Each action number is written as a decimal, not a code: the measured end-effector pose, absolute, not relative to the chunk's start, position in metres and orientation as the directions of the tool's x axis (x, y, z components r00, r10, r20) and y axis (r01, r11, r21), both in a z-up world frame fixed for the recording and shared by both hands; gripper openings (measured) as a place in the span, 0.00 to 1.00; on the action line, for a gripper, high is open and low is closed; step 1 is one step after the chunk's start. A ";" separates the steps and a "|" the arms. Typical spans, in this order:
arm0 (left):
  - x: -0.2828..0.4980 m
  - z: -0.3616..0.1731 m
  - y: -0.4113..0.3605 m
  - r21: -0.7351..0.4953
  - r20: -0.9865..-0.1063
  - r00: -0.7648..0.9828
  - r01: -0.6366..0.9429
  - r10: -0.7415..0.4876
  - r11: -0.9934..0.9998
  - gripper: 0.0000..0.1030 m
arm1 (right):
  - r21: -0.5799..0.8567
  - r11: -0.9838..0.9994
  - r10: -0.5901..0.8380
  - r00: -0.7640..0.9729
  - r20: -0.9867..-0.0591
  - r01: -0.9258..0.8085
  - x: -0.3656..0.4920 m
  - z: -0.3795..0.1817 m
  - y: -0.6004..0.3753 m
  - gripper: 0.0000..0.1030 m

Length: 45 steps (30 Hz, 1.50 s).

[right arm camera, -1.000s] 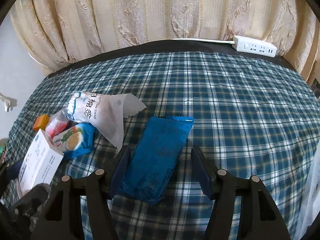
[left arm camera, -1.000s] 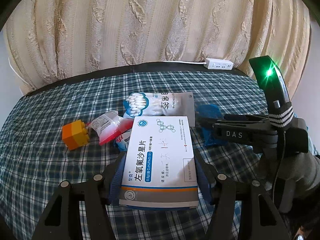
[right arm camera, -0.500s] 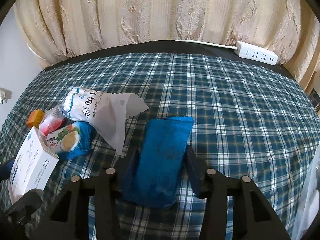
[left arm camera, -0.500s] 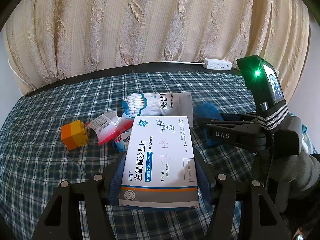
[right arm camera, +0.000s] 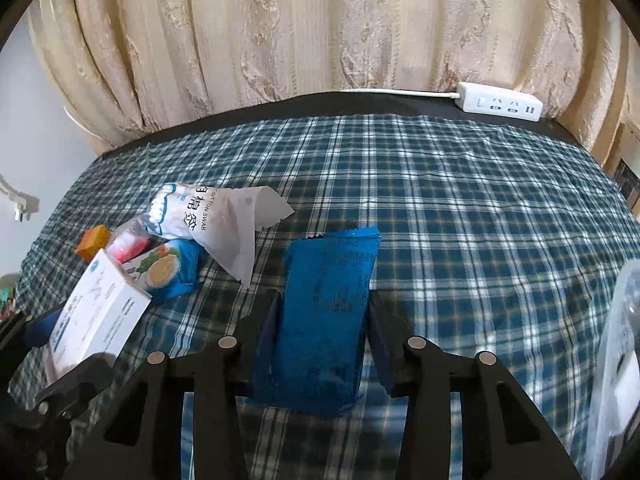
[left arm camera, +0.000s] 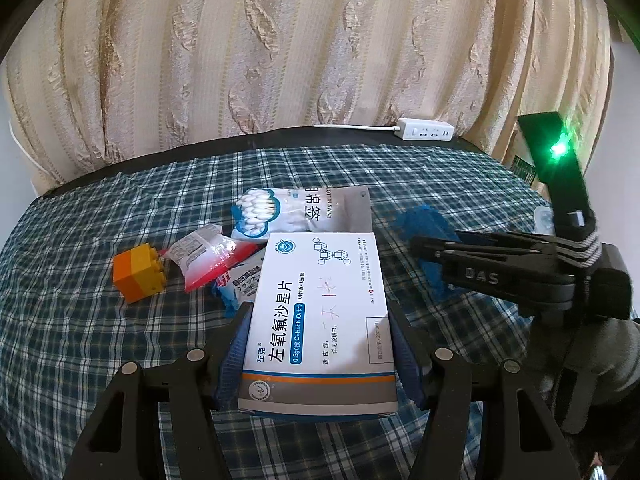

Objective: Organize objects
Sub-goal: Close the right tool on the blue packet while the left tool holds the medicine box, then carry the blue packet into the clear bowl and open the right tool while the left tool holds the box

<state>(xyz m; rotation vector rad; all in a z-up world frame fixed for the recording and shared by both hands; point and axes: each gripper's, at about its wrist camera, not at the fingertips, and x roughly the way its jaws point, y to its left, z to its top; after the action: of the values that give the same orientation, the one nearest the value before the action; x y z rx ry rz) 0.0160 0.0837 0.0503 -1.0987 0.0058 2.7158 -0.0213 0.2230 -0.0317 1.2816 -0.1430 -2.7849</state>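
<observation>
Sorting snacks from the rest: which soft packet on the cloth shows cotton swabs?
The white cotton swab bag, farthest back in the pile; the red-and-clear packet and blue snack packets don't show swabs.

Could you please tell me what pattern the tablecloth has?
The tablecloth is a blue, green and white plaid, clearest in the right wrist view.

Cream patterned curtain [right arm camera: 320, 28] hanging in folds across the back, white power strip [right arm camera: 502, 102] lying on the dark table edge [right arm camera: 280, 106] just below it, cord running off left, blue-green plaid tablecloth [right arm camera: 460, 200] spread wide, grey wall [right arm camera: 36, 140] at left
</observation>
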 end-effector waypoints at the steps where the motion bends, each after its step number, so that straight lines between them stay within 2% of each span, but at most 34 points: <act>1: 0.016 0.050 0.084 -0.076 -0.687 -0.700 -0.198 0.195 -0.977 0.65 | 0.119 -0.993 -0.105 -0.652 -0.751 0.023 -0.018 -0.030 0.225 0.42; 20: 0.018 0.044 0.097 -0.075 -0.675 -0.693 -0.275 0.252 -0.959 0.65 | 0.232 -0.965 -0.070 -0.729 -0.681 -0.124 0.057 0.007 0.306 0.42; 37: 0.027 0.051 0.120 -0.119 -0.687 -0.661 -0.307 0.302 -0.944 0.65 | 0.288 -0.879 0.132 -0.775 -0.619 -0.380 0.149 0.027 0.432 0.42; 45: 0.032 0.059 0.142 -0.116 -0.680 -0.659 -0.335 0.321 -0.935 0.65 | 0.298 -0.866 0.148 -0.773 -0.617 -0.403 0.154 0.024 0.456 0.42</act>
<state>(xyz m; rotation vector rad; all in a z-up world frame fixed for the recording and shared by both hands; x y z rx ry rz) 0.0320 0.1420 0.0595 -1.0497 0.0268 2.5737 0.1544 0.4559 0.0243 1.0504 -0.7365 -3.1948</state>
